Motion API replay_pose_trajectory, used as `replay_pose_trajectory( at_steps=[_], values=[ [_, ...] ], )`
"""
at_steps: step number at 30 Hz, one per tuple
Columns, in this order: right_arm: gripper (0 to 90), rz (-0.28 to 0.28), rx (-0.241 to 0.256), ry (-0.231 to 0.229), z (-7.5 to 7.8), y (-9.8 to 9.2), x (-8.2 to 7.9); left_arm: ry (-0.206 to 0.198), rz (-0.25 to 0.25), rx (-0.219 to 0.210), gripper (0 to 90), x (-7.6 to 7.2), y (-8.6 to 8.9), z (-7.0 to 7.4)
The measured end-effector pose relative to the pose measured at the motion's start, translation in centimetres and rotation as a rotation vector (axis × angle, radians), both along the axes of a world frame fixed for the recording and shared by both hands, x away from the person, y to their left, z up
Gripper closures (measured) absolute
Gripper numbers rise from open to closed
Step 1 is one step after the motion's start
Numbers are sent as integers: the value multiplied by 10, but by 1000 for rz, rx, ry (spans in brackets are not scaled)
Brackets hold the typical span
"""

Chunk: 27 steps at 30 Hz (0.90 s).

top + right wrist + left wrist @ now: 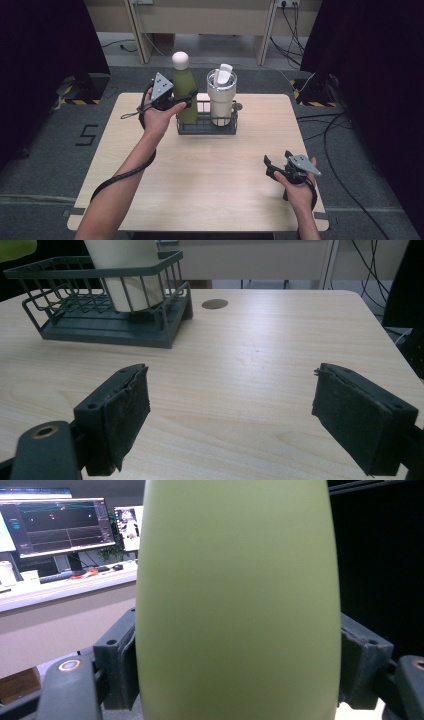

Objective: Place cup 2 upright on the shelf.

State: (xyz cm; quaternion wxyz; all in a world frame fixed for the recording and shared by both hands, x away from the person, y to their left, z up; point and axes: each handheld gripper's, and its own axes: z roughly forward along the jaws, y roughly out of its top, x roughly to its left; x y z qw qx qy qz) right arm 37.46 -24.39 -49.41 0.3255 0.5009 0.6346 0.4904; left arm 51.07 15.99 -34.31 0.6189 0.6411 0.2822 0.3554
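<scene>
A green bottle with a cream cap is held upright over the left half of a dark wire basket, and my left gripper is shut on its body. In the left gripper view the bottle fills the space between both pads of the left gripper. A cream tumbler with a lid stands in the basket's right half. My right gripper rests open near the table's front right, with nothing in it. In the right gripper view its jaws stand wide apart, facing the basket and tumbler; the basket's other half is bare and the bottle's bottom hangs above it.
The wooden table has a small round brown spot just right of the basket. Cables lie on the floor at the right, and desk legs stand behind the table.
</scene>
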Motion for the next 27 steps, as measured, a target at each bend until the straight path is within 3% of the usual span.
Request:
replay_pose_trajectory(
  at_steps=[27],
  values=[
    [150, 7, -2, 8, -3, 1, 1, 30, 38, -13, 222, 30, 0, 4]
  ],
)
